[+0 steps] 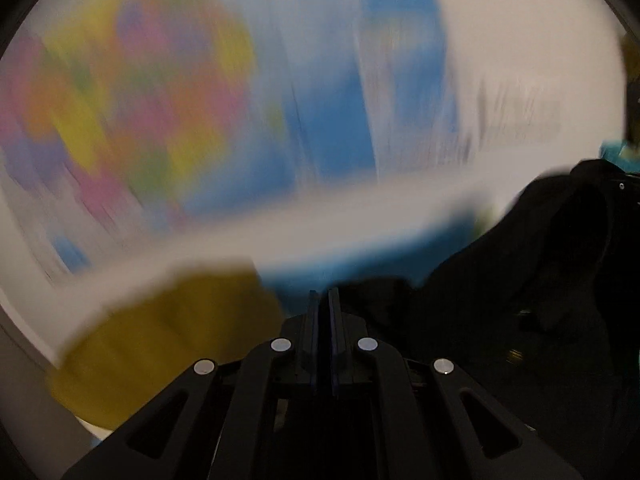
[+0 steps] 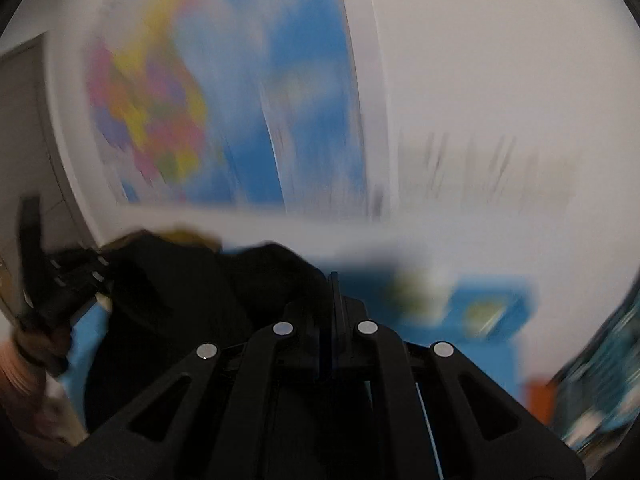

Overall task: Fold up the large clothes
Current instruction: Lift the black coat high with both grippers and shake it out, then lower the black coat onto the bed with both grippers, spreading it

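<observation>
Both views are smeared by fast motion. In the left wrist view my left gripper (image 1: pixel 323 295) has its jaws pressed together, and a black garment (image 1: pixel 520 264) runs from its tips up and to the right. There it reaches the right gripper's body (image 1: pixel 619 186) at the frame edge. My right gripper (image 2: pixel 334 280) is shut too, with the same black garment (image 2: pixel 180 304) bunched at its tips. From there the cloth spreads left to the left gripper's body (image 2: pixel 60 280), which a hand (image 2: pixel 20 360) holds. The cloth hangs slack between the two grippers.
A white wall (image 2: pixel 500 80) stands behind, carrying a many-coloured map poster (image 1: pixel 132 92) and a blue one (image 1: pixel 400 60). Below lie a blue surface (image 2: pixel 492 304), a yellow patch (image 1: pixel 160 344), an orange object (image 2: pixel 538 400) and teal patterned material (image 2: pixel 600 380) at the right.
</observation>
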A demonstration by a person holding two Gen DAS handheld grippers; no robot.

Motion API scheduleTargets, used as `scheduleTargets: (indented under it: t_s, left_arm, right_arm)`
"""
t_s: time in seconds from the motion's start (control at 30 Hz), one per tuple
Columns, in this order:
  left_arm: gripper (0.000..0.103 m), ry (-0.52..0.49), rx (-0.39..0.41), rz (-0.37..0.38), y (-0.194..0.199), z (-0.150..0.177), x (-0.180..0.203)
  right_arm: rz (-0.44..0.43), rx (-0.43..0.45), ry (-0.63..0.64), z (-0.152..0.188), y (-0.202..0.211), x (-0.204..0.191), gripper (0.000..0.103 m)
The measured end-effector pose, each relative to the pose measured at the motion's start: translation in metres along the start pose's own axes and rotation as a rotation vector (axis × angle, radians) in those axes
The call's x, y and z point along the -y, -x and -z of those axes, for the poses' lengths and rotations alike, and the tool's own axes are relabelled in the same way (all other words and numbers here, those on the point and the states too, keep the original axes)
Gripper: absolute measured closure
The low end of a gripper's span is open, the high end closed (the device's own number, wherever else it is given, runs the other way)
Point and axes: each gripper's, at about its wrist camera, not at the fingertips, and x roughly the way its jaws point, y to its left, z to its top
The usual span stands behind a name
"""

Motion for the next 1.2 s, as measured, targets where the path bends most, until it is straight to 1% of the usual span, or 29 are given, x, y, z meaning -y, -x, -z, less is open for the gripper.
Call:
scheduleTargets:
  t_s: [0.03, 0.07, 0.1, 0.13, 0.17, 0.2, 0.33, 0.37, 0.43, 0.5, 0.53, 0.57, 0.6, 0.63, 0.67, 0.7, 0.73, 0.77, 0.8, 0.83, 0.87, 0.9, 0.93, 0.97, 1.0, 1.07, 1.1, 1.2]
  left_arm:
    - [0.102, 0.004, -0.051, -0.002, -0.032, 0.012, 0.003]
    - [0.102, -0.004, -0.068, -0.002, -0.045, 0.019, 0.006]
    - [0.102, -0.01, -0.081, -0.008, -0.057, 0.024, 0.007]
    - [0.102, -0.001, -0.106, 0.01, -0.07, 0.025, 0.003]
    - [0.102, 0.02, -0.127, 0.025, -0.078, 0.022, -0.004]
    - [0.102, 0.037, -0.137, 0.027, -0.087, 0.017, -0.009]
    - [0.101, 0.051, -0.09, 0.03, -0.094, -0.008, -0.029]
    - [0.101, 0.056, -0.091, 0.031, -0.104, -0.012, -0.034]
    - [0.101, 0.041, -0.107, 0.011, -0.112, -0.014, -0.033]
    - [0.097, 0.025, -0.137, 0.029, -0.124, -0.008, -0.029]
    - [0.091, 0.019, -0.164, 0.052, -0.13, -0.002, -0.027]
    - [0.079, 0.007, -0.184, 0.068, -0.134, 0.003, -0.025]
    - [0.073, -0.008, -0.192, 0.07, -0.138, 0.006, -0.026]
    - [0.064, -0.035, -0.193, 0.063, -0.14, 0.013, -0.025]
    - [0.055, -0.058, -0.19, 0.067, -0.137, 0.017, -0.024]
    - [0.053, -0.072, -0.189, 0.077, -0.128, 0.02, -0.023]
    - [0.049, -0.082, -0.19, 0.091, -0.124, 0.025, -0.023]
    - [0.046, -0.089, -0.186, 0.103, -0.12, 0.027, -0.024]
    - [0.046, -0.093, -0.177, 0.114, -0.116, 0.028, -0.023]
    - [0.044, -0.098, -0.159, 0.127, -0.111, 0.032, -0.017]
    - [0.039, -0.102, -0.145, 0.135, -0.11, 0.037, -0.011]
    - [0.037, -0.107, -0.128, 0.142, -0.099, 0.038, -0.01]
    - [0.035, -0.115, -0.109, 0.15, -0.083, 0.038, -0.007]
    - [0.035, -0.122, -0.095, 0.152, -0.076, 0.041, -0.005]
    - [0.035, -0.127, -0.088, 0.155, -0.072, 0.043, -0.003]
    - [0.035, -0.134, -0.073, 0.167, -0.063, 0.047, -0.001]
    - [0.035, -0.134, -0.069, 0.172, -0.059, 0.048, -0.001]
    - [0.033, -0.13, -0.072, 0.184, -0.056, 0.055, 0.006]
  right_arm:
    - [0.008, -0.049, -0.012, 0.008, -0.028, 0.005, 0.1]
    - [0.003, -0.09, -0.019, 0.014, -0.053, 0.01, 0.1]
    - [0.039, -0.097, -0.015, 0.015, -0.065, 0.014, 0.1]
    - [0.048, -0.098, -0.029, 0.014, -0.07, 0.018, 0.1]
    - [0.02, -0.094, -0.072, 0.008, -0.073, 0.026, 0.1]
    - [0.028, -0.078, -0.079, 0.0, -0.074, 0.028, 0.1]
    - [0.033, -0.04, -0.115, -0.023, -0.072, 0.044, 0.1]
    - [0.034, -0.032, -0.12, -0.027, -0.075, 0.048, 0.1]
    - [0.067, -0.076, -0.128, -0.027, -0.096, 0.057, 0.1]
    - [0.089, -0.165, -0.174, -0.013, -0.123, 0.068, 0.098]
    - [0.107, -0.214, -0.183, -0.005, -0.133, 0.074, 0.091]
    - [0.131, -0.253, -0.188, 0.003, -0.14, 0.079, 0.088]
    - [0.153, -0.27, -0.202, 0.01, -0.138, 0.085, 0.073]
    - [0.138, -0.258, -0.22, 0.016, -0.127, 0.09, 0.057]
    - [0.117, -0.238, -0.223, 0.019, -0.112, 0.093, 0.052]
    - [0.102, -0.227, -0.22, 0.022, -0.098, 0.093, 0.042]
    - [0.086, -0.218, -0.214, 0.029, -0.078, 0.092, 0.037]
    - [0.07, -0.21, -0.205, 0.036, -0.063, 0.089, 0.034]
    - [0.034, -0.206, -0.189, 0.047, -0.042, 0.082, 0.033]
    - [0.001, -0.217, -0.172, 0.062, -0.023, 0.073, 0.029]
    - [-0.008, -0.233, -0.141, 0.078, -0.006, 0.06, 0.027]
    - [-0.001, -0.24, -0.112, 0.091, 0.006, 0.049, 0.024]
    - [0.014, -0.251, -0.079, 0.105, 0.016, 0.034, 0.024]
    - [0.035, -0.259, -0.037, 0.123, 0.029, 0.019, 0.024]
    - [0.038, -0.257, -0.024, 0.132, 0.038, 0.008, 0.023]
    - [0.006, -0.264, -0.013, 0.154, 0.049, -0.013, 0.023]
    - [0.018, -0.262, 0.0, 0.161, 0.05, -0.017, 0.021]
    - [0.107, -0.299, 0.094, 0.183, 0.038, -0.034, 0.017]
